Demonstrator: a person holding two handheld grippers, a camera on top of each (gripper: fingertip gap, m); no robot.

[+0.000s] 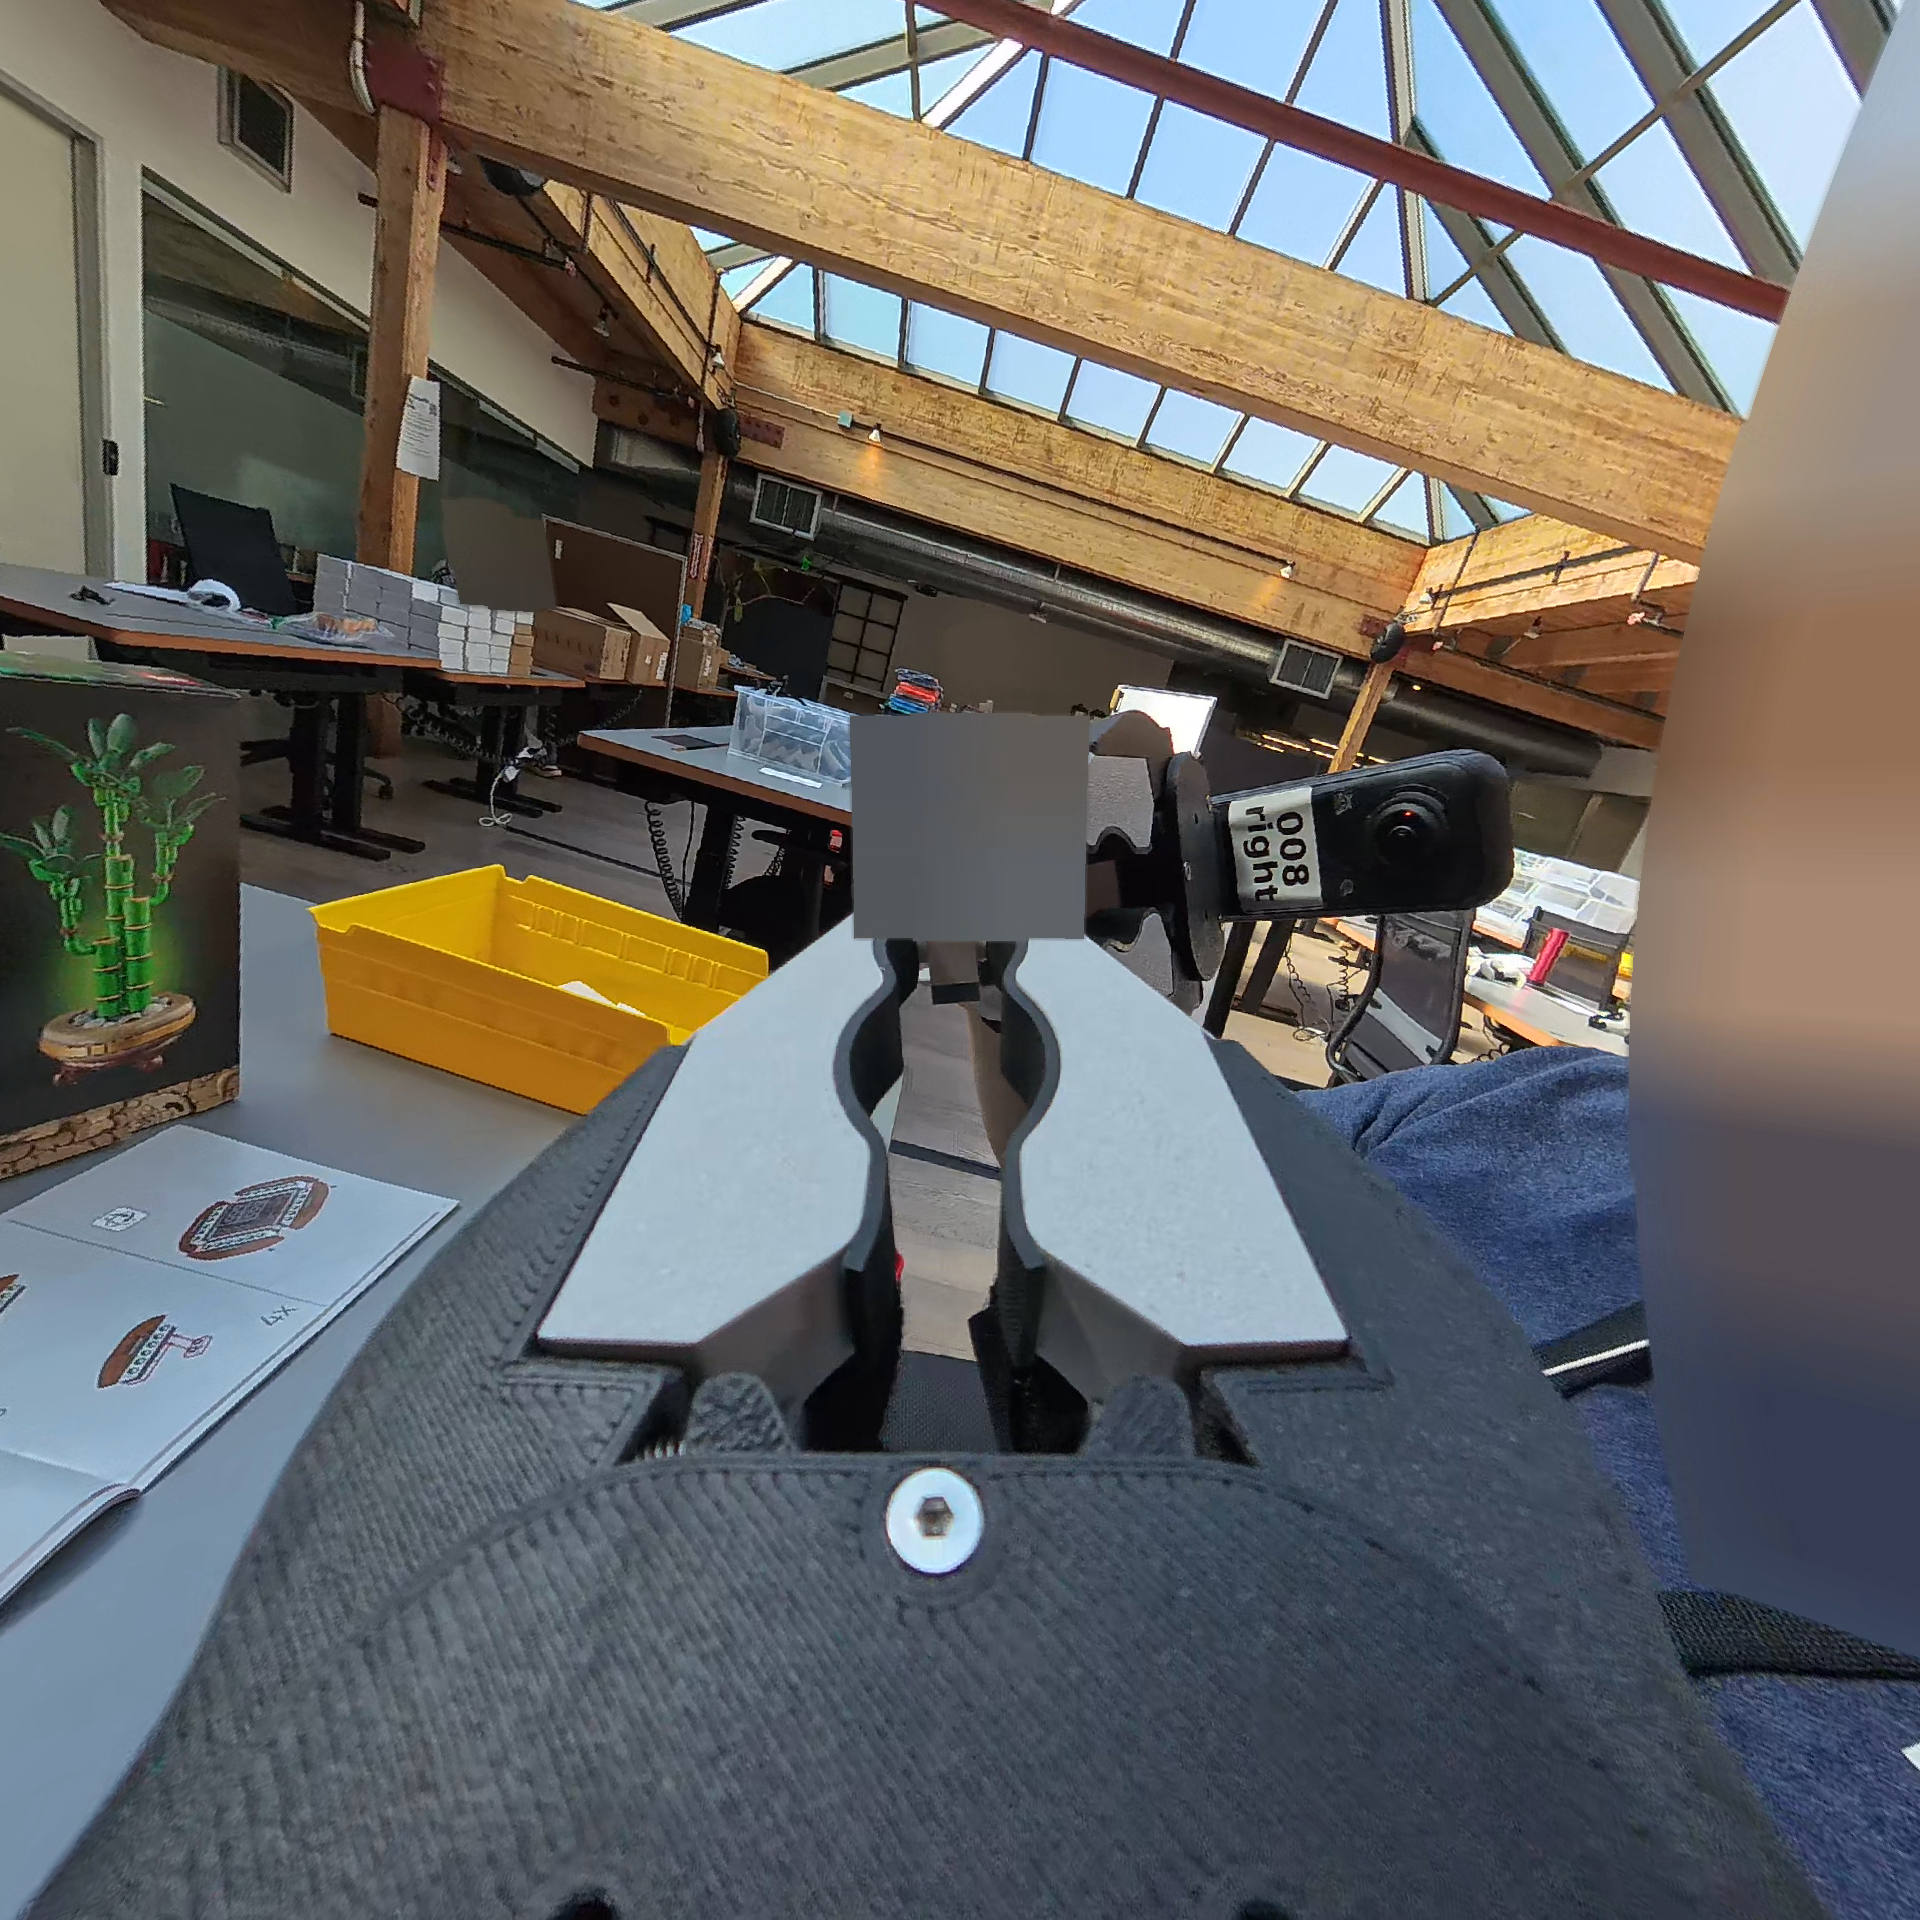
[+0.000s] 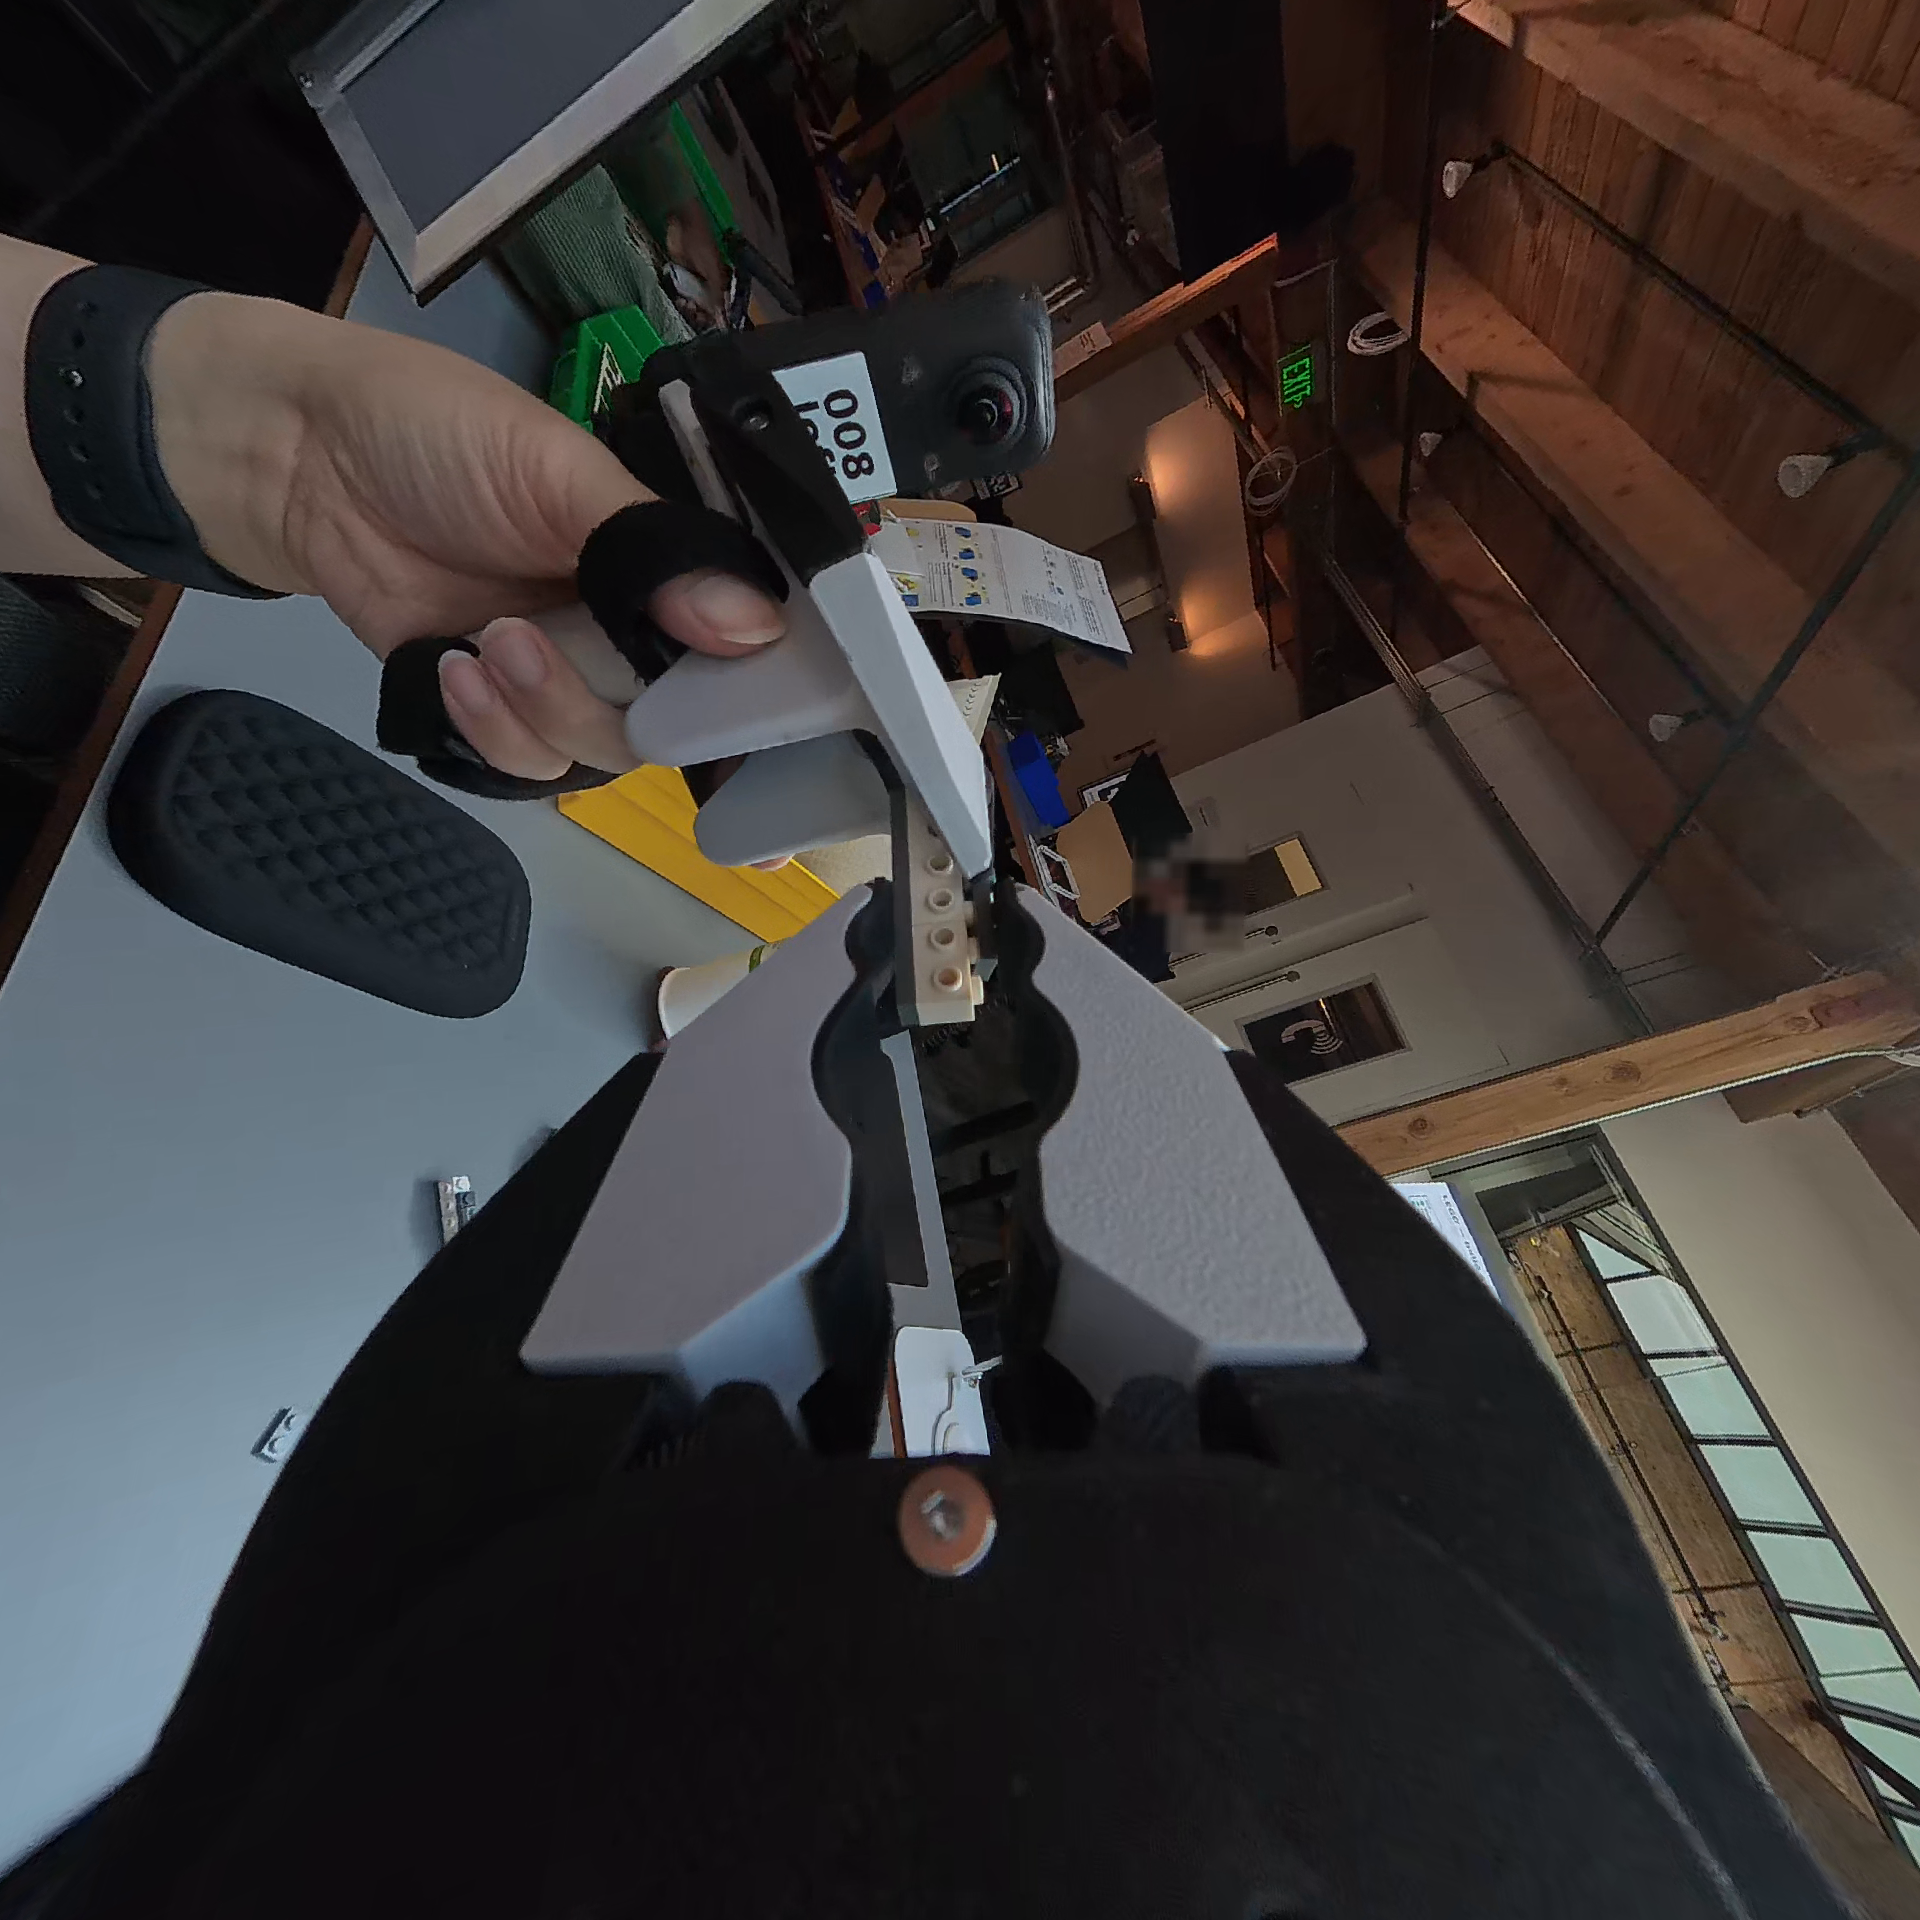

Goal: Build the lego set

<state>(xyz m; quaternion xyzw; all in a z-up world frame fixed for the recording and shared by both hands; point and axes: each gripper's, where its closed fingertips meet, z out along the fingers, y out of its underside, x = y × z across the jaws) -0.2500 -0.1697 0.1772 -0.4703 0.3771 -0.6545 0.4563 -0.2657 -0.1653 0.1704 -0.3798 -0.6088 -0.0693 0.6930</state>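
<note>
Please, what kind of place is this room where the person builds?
Probably a shared office or workshop in a converted loft: timber beams under a glass skylight, rows of desks with stacked boxes, and an open instruction booklet on the grey table.

Beside you on the grey counter [image 2: 208, 1039] lies a black textured pad [image 2: 312, 852] (oval, dimpled), with a paper cup [image 2: 707, 992] just beyond that pad.

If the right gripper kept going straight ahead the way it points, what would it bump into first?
Probably the left gripper: its fingertips sit right at the right gripper's tips, where a tan lego piece is held between them. Depth is hard to judge, but they look nearly touching.
</note>
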